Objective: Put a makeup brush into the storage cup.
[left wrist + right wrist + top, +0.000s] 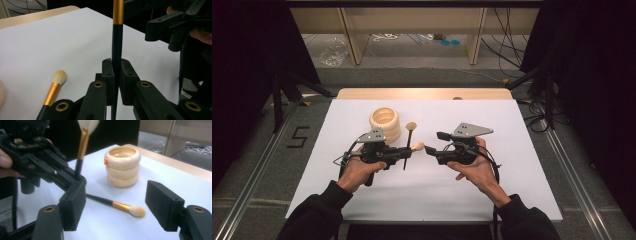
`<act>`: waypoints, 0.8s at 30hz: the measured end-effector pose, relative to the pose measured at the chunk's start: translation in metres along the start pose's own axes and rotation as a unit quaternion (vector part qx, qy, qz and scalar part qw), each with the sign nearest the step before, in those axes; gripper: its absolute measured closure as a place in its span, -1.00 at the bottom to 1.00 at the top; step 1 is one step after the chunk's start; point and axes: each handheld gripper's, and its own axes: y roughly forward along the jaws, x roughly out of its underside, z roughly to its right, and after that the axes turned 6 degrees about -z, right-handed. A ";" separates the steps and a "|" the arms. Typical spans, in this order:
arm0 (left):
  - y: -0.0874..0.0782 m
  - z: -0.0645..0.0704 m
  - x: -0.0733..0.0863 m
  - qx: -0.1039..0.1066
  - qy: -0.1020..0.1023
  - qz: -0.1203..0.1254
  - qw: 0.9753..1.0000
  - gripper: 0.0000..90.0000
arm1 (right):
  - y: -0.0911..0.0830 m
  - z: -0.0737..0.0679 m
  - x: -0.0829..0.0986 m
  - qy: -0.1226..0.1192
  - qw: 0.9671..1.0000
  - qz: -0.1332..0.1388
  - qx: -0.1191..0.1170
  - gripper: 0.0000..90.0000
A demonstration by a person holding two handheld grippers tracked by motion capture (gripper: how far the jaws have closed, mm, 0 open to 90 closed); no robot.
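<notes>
While the left gripper point(408, 152) is pinching one makeup brush point(117, 37) by its dark handle, the right gripper point(115, 202) is waiting with jaws spread. Neither brush is in the ringed holder point(385, 123) at eleven o'clock yet; a second brush point(117, 206) is lying on the table point(512, 150).

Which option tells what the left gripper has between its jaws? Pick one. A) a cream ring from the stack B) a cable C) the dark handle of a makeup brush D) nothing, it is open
C: the left gripper has its jaws shut on the dark handle of a makeup brush, while the second brush lies on the table.
</notes>
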 end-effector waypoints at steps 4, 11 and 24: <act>-0.004 -0.004 0.000 -0.008 -0.006 0.005 1.000 0.86 | -0.004 0.002 0.004 0.000 1.000 -0.001 0.019 -0.32; -0.014 -0.014 -0.001 -0.026 -0.012 0.017 0.999 0.86 | -0.012 0.005 0.010 0.000 0.999 -0.006 0.040 -0.41; -0.029 -0.026 -0.004 -0.058 -0.028 0.038 0.997 0.86 | -0.027 0.010 0.030 0.015 0.998 -0.005 0.058 -0.44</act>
